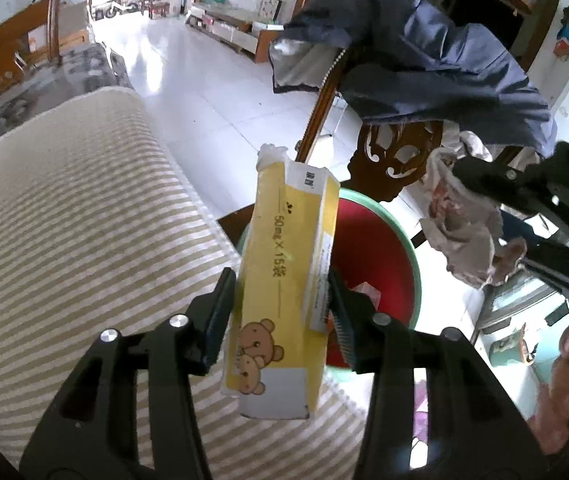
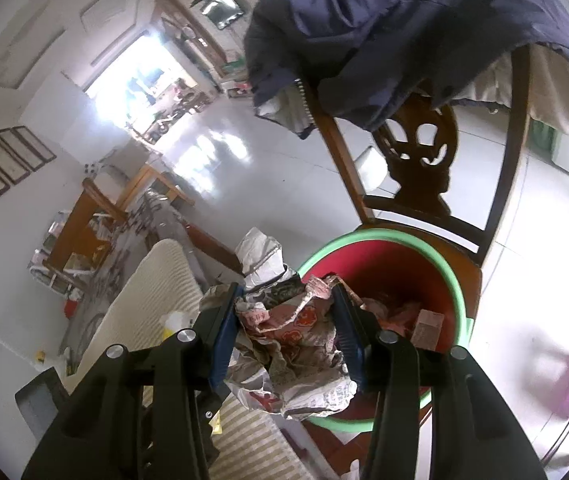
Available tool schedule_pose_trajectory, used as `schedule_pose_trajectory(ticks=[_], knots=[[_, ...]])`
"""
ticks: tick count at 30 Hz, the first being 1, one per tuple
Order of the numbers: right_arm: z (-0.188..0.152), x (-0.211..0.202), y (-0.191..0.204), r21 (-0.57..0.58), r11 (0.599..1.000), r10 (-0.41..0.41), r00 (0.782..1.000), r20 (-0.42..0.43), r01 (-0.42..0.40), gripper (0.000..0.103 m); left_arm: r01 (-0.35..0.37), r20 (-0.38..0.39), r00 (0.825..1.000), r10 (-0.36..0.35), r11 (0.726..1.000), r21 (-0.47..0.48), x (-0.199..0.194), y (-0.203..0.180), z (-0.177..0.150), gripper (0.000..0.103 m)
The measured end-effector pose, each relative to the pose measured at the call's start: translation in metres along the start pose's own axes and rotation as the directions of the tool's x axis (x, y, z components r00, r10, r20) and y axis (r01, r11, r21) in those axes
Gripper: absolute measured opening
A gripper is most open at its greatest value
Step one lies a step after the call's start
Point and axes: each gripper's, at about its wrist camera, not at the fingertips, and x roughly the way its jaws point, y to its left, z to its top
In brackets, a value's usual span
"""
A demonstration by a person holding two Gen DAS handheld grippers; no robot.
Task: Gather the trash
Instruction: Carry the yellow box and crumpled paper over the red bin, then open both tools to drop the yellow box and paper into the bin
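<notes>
Over the red bin (image 2: 400, 276) on the wooden chair (image 2: 420, 168), both hands are bringing trash in for the drop. Left gripper (image 1: 280, 304) is carrying a yellow box (image 1: 284, 276) upright, fingers (image 1: 220, 312) partly open and flanking it; whether the pads are pressing cannot be told. Right gripper (image 2: 288, 328) is bracketing crumpled paper (image 2: 292, 344) between half-open fingers, at the near rim. Judgement: each load should be centred over the bin mouth before widening, the tall box especially, lest it tip onto the striped cushion (image 1: 64, 216).
</notes>
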Motion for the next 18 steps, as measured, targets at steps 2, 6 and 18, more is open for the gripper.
schedule_pose_trajectory(ticks=[2,6,18], knots=[[0.002,-0.001,-0.004,0.024,1.000,-0.012,1.000,0.017,0.011,0.069,0.001,0.004,1.000,-0.001,1.000,-0.010,0.001,-0.001,0.001,0.065],[0.004,-0.003,-0.002,0.005,1.000,-0.028,0.999,0.044,0.027,0.072,-0.022,0.066,0.998,0.023,1.000,-0.016,-0.014,-0.001,-0.004,0.078],[-0.026,-0.045,0.085,-0.376,0.925,0.181,0.938,0.296,-0.060,0.097,-0.139,0.406,0.897,0.176,0.983,-0.120,-0.154,0.049,-0.031,0.097]])
